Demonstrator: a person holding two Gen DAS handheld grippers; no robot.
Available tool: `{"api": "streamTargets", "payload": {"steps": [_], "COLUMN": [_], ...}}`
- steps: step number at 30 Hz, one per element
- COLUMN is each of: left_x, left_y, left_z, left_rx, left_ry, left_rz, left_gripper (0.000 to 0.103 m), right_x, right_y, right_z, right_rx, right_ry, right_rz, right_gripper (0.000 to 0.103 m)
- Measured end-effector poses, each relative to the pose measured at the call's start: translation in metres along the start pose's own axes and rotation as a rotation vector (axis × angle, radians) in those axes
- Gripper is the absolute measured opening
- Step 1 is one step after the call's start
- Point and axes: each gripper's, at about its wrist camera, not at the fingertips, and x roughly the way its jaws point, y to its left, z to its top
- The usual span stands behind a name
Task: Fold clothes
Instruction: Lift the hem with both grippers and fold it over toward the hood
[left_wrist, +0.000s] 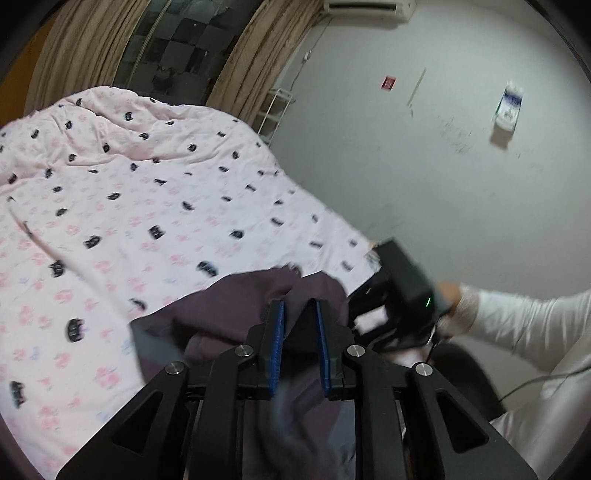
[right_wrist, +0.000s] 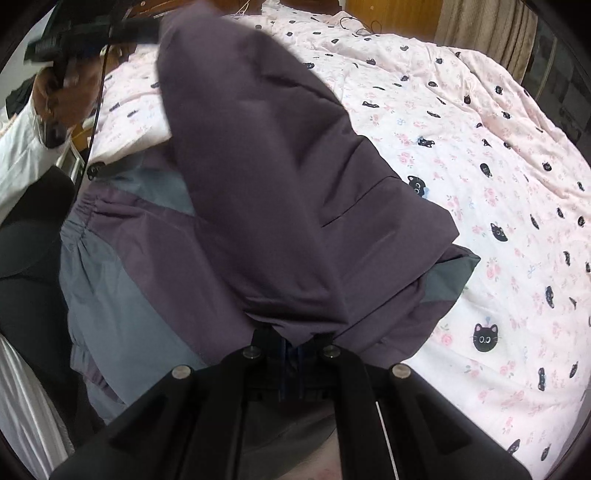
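The left gripper (left_wrist: 299, 347) is held with its blue pads (left_wrist: 276, 350) apart, a clear gap showing and purple cloth lying beyond the tips but not pinched between them; it seems poised to take a fresh hold; the purple-and-grey jacket (right_wrist: 280, 206) is draped over and ahead of the right gripper (right_wrist: 291, 341), whose fingers are buried under the fabric and appear clamped on a fold, lifted presumably so that it can be carried across; beyond both sets of fingers a pink cat-print quilt (right_wrist: 480, 155) is spread over the bed; past the left fingers, curtains (left_wrist: 258, 59) and a grey wall (left_wrist: 424, 177) are seen.
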Motion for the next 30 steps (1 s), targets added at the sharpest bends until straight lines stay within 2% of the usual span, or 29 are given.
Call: {"api": "streamTargets", "payload": {"steps": [3,6,7,9,12,15,17,23,27,30], "left_x": [-0.003,-0.023,-0.030,-0.034,-0.011,0.036,0.062,0.096,0.103,0.100], "left_y": [-0.003,-0.003,-0.003,-0.002,0.006,0.014,0.020,0.002,-0.001,-0.002], "left_z": [0.008,0.013,0.014,0.015,0.010,-0.002,-0.014,-0.035,-0.042,-0.047], "left_rx": [-0.012,-0.022,-0.020,-0.018,-0.044,-0.061,-0.077,0.033,0.067,0.080], "left_ry": [-0.060,-0.153,-0.176,-0.189,-0.096,0.082,0.185,0.310,0.353,0.368], "left_rz": [-0.057,-0.186,-0.202,-0.168,-0.079,0.095,0.163,0.227,0.268,0.271], "left_gripper": [0.016,0.019,0.020,0.026,0.027,0.027,0.027,0.027,0.027,0.027], "right_x": [0.001,0.002,0.001,0.000,-0.001,-0.002,-0.003,-0.021,-0.053,-0.077], "right_y": [0.002,0.002,0.001,-0.001,-0.002,0.001,0.002,-0.011,-0.023,-0.032], "right_z": [0.000,-0.001,-0.001,-0.001,0.000,0.000,-0.002,-0.008,-0.009,0.001], "right_rx": [-0.012,-0.022,-0.023,-0.024,-0.025,-0.035,-0.040,0.003,0.097,0.182], "right_ry": [-0.003,-0.010,-0.014,-0.022,-0.028,-0.029,-0.023,-0.030,-0.104,-0.202], "right_rz": [-0.033,-0.090,-0.105,-0.122,-0.128,-0.145,-0.159,-0.180,-0.090,-0.018], "right_gripper": [0.005,0.005,0.005,0.005,0.005,0.007,0.007,0.022,0.025,0.026]}}
